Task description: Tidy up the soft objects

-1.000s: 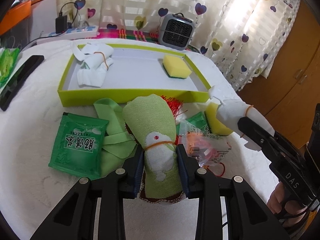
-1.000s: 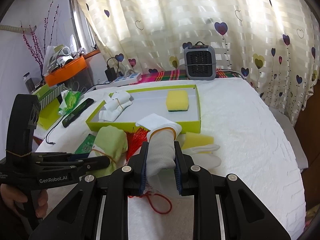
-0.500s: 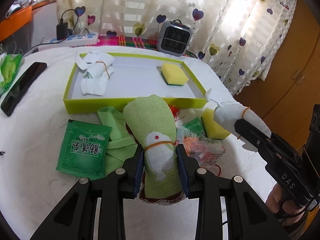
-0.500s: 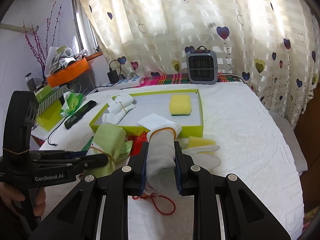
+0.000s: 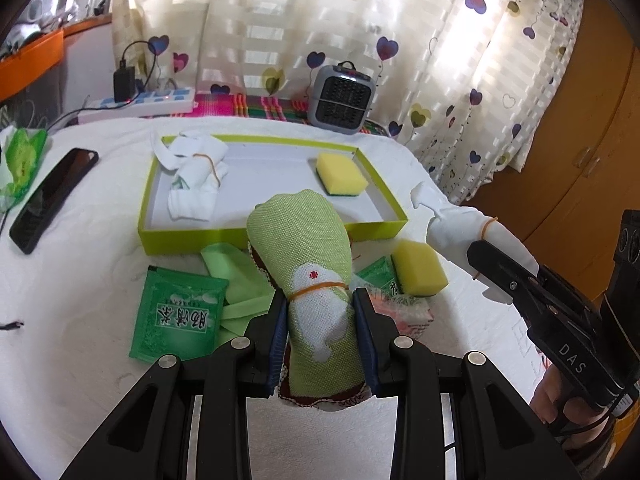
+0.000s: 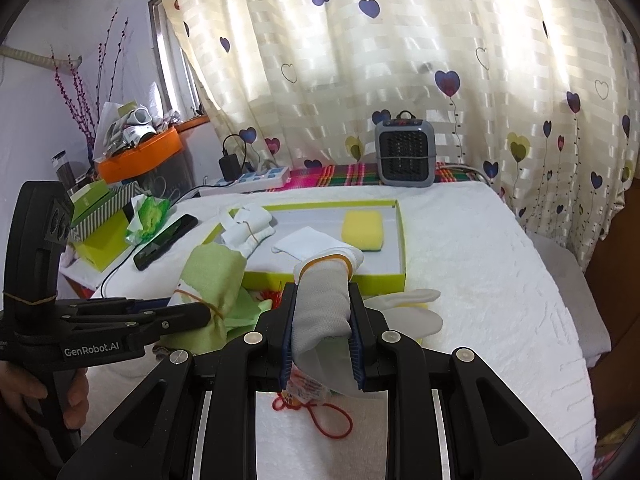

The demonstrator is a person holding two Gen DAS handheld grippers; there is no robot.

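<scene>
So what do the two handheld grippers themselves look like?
Both are matte black plastic with silver screws and blue pads. The left gripper reads GenRobot.AI in white, with a rubber band round its handle. The right gripper reads DAS, a black cable at its grip.

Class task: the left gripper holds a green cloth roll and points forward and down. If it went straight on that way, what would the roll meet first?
Probably the near wall of the yellow-green tray, just beyond the cloth roll clamped in the left gripper. Depth is uncertain; if the roll clears that wall, it would land on the tray floor.
</scene>
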